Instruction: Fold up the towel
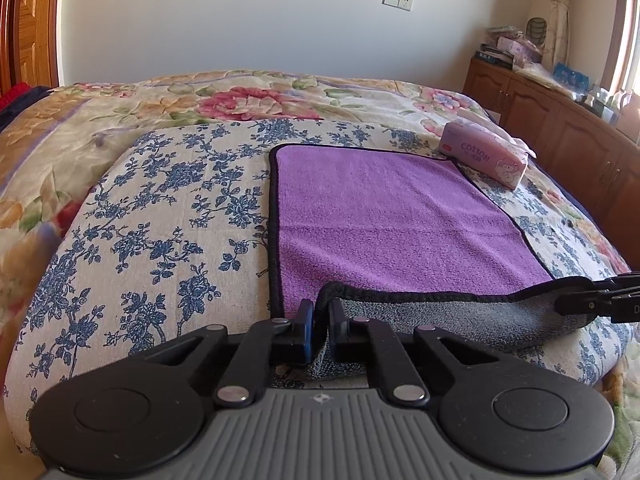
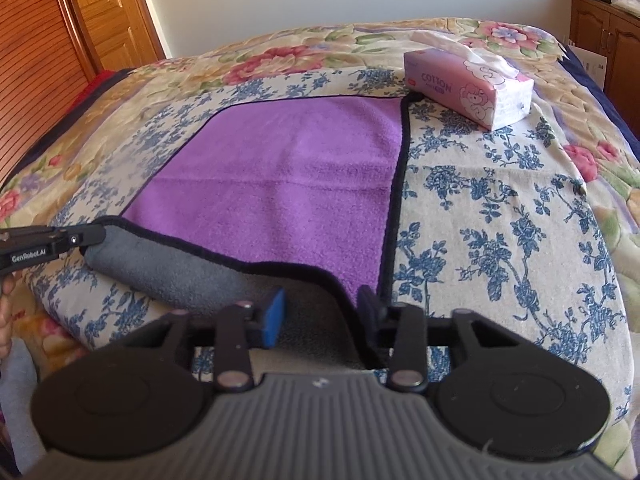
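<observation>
A purple towel point(image 1: 392, 216) with a black hem and a grey underside lies flat on the bed; it also shows in the right wrist view point(image 2: 280, 176). Its near edge is lifted and curled back, showing the grey side point(image 1: 440, 316) point(image 2: 172, 272). My left gripper point(image 1: 321, 320) is shut on the near left corner of the towel. My right gripper point(image 2: 322, 312) stands with its jaws apart around the near right corner, the grey cloth lying between them. Each gripper shows at the edge of the other's view: the right gripper point(image 1: 596, 300), the left gripper point(image 2: 52, 244).
A pink tissue pack point(image 1: 488, 158) point(image 2: 468, 88) lies just beyond the towel's far right corner. The bed has a blue-flowered cover point(image 1: 160, 220) over a floral quilt point(image 1: 240, 96). Wooden cabinets point(image 1: 560, 120) stand to the right, a wooden door point(image 2: 100, 12) to the left.
</observation>
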A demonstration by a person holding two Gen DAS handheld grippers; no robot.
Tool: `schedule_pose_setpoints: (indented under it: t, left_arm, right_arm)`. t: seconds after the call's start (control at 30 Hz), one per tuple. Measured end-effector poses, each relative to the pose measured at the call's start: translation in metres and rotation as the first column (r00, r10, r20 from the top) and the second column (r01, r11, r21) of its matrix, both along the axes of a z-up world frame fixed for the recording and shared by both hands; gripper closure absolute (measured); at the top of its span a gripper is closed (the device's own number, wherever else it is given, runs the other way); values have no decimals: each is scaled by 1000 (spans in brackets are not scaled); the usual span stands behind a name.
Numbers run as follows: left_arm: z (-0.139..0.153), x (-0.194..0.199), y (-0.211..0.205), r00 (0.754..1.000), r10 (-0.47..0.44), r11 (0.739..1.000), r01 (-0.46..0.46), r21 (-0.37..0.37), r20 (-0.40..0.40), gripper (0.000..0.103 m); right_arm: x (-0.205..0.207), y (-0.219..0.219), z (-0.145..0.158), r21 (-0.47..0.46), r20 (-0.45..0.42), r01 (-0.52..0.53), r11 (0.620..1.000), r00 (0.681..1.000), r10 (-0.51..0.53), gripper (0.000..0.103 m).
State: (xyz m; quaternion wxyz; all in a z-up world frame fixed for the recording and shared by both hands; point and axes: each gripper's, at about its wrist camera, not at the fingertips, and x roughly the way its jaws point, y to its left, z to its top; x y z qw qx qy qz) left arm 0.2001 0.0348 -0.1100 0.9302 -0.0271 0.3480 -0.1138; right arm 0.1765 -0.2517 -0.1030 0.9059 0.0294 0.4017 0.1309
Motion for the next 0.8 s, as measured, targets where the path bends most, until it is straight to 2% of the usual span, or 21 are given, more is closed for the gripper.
schedule_pose_setpoints:
  t: [0.1,0.33,0.4,0.8]
  left_arm:
    - [1,0,-1,1000,-5,1000,5,4,2,95]
    - [1,0,-1,1000,-13,1000,13,9,5,95]
    - [1,-1,-2,1000,-16,1000,16,10,4,96]
    - [3,-2,-3,1000,-22,1000,22,14,11,97]
  right_arm:
    - [0,0,1,-11,0,-6,1000,1000,6,78]
    - [-1,0,4,-24,11,-14,1000,1000,14,83]
    - [-1,0,4,-29,13,-16,999,1000,16,90]
    - [-2,0,6,-24,31,-18,1000,999,19,93]
